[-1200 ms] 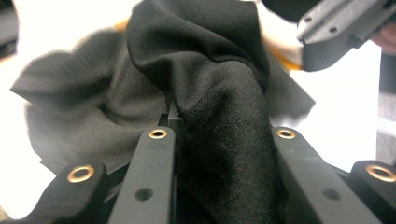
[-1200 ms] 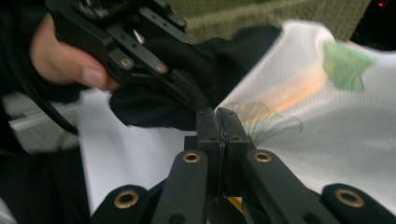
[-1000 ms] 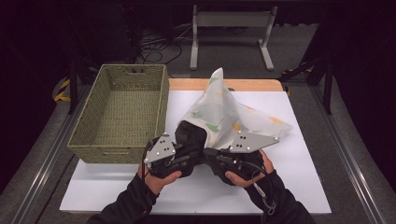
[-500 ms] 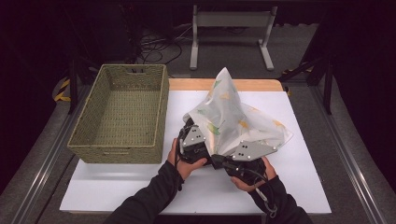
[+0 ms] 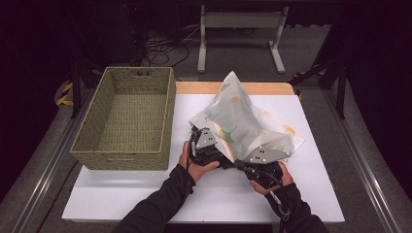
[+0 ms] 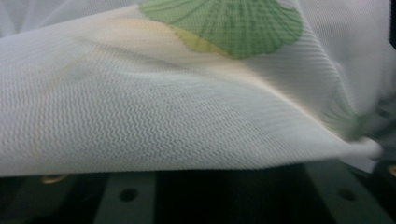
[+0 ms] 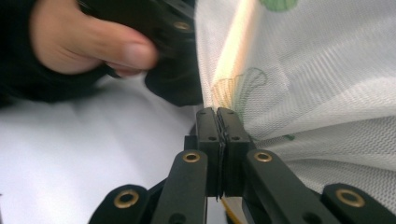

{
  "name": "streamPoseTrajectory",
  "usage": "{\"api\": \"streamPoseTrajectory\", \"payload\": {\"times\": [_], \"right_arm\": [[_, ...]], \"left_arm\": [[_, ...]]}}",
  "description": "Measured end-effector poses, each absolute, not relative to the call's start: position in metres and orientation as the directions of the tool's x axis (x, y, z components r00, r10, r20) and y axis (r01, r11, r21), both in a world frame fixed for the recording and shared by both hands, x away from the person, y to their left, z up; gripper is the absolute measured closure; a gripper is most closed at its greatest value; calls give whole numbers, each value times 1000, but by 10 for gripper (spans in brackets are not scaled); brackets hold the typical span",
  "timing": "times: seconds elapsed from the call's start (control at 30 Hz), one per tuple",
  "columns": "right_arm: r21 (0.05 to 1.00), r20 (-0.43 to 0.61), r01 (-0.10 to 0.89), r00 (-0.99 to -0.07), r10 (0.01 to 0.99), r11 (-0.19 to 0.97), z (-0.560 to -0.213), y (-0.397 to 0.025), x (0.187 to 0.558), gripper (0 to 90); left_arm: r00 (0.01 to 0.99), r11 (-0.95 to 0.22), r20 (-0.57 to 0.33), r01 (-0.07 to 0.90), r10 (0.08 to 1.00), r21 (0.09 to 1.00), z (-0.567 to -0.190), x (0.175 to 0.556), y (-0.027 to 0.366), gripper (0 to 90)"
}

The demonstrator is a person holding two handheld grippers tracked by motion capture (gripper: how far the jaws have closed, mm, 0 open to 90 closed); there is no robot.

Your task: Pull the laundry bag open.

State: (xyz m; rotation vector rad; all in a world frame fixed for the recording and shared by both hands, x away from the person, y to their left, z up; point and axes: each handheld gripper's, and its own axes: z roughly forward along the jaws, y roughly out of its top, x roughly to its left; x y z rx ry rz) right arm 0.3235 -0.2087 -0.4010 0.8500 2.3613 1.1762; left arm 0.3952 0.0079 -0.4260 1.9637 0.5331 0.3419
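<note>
Far left of both tongs, wicker basket (image 5: 124, 116), unmoved. Left gripper (image 5: 206, 148) now slid rightward and in under the leaf-printed cloth (image 5: 238, 121); jaws veiled by mesh, cannot tell whether spread or pressed. Right gripper (image 7: 217, 135) pressed together, pinching cloth hem. Cloth tented higher above both tongs than before. Probably regrasping for a fold.

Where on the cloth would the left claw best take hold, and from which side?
Probably the cloth's loose near-left hem, taken from the person's side, low over the table: there it drapes free by the left claw, and the right claw pinches the near edge alongside.
</note>
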Motion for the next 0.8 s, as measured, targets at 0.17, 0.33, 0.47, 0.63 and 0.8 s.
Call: {"api": "streamPoseTrajectory", "payload": {"times": [0.17, 0.33, 0.47, 0.63, 0.8], "right_arm": [[824, -38, 360, -734, 678, 437, -398, -217, 325, 889], [831, -38, 357, -729, 684, 427, -394, -221, 324, 888], [840, -32, 352, -727, 685, 413, -389, -225, 321, 889], [837, -16, 353, -747, 664, 417, -388, -226, 316, 889], [809, -14, 351, -791, 612, 471, -393, -219, 315, 888]], "left_arm": [[883, -427, 26, 201, 468, 882, -422, 380, 24, 332], [881, -468, 37, 215, 472, 857, -417, 364, 51, 214], [875, -496, 30, 244, 483, 834, -416, 358, 66, 151], [882, -541, 17, 273, 471, 795, -433, 363, 52, 118], [861, -508, -14, 312, 509, 803, -448, 376, 23, 58]]}}
